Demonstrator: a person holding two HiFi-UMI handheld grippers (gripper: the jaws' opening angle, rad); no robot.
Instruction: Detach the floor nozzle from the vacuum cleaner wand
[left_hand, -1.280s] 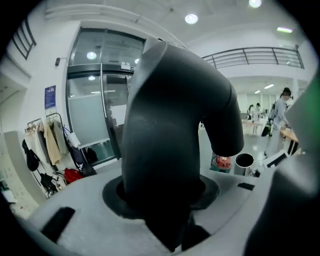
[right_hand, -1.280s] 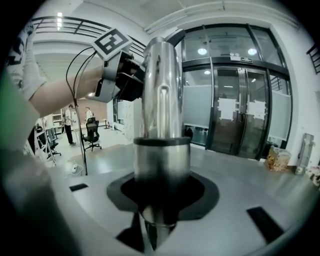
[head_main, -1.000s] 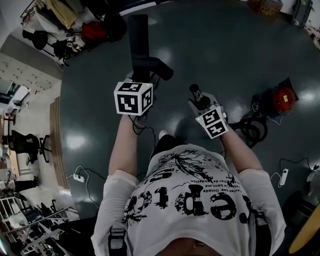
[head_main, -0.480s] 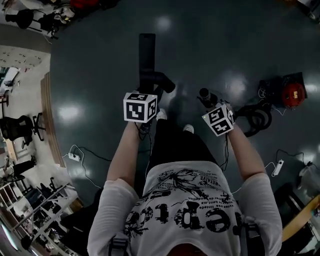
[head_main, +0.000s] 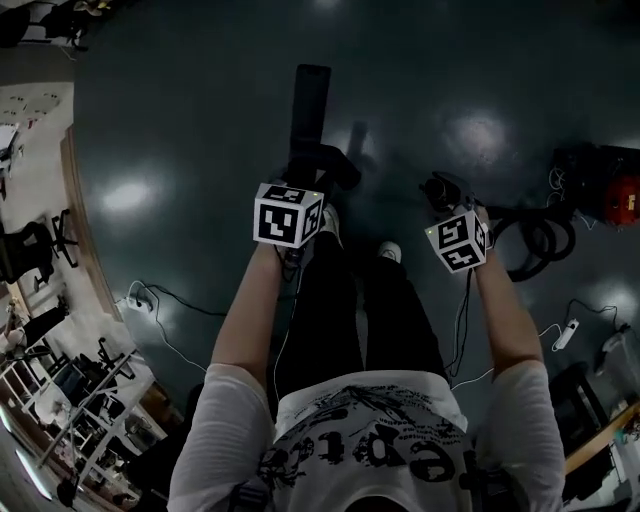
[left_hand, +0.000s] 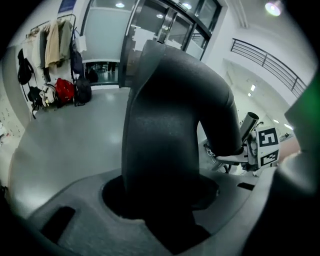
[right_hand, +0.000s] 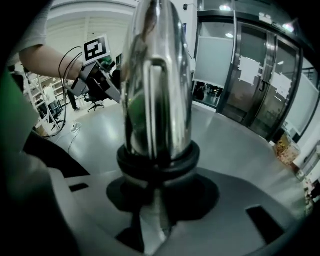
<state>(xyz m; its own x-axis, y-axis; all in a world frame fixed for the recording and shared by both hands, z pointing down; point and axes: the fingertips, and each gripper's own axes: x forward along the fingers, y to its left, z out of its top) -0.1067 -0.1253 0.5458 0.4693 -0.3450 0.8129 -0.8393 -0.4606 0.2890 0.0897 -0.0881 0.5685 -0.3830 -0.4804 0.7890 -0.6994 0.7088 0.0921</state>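
My left gripper (head_main: 303, 178) clamps the floor nozzle (head_main: 310, 100) by its black neck, my right gripper (head_main: 447, 205) the chrome wand (right_hand: 157, 85), the two well apart; risk: the overhanging nozzle head levers loose and drops.

On the dark glossy floor (head_main: 180, 90) a white power strip (head_main: 130, 301) lies between eight and nine o'clock, another (head_main: 565, 335) near four; an office chair (head_main: 22, 250) stands at nine, at the far edge.
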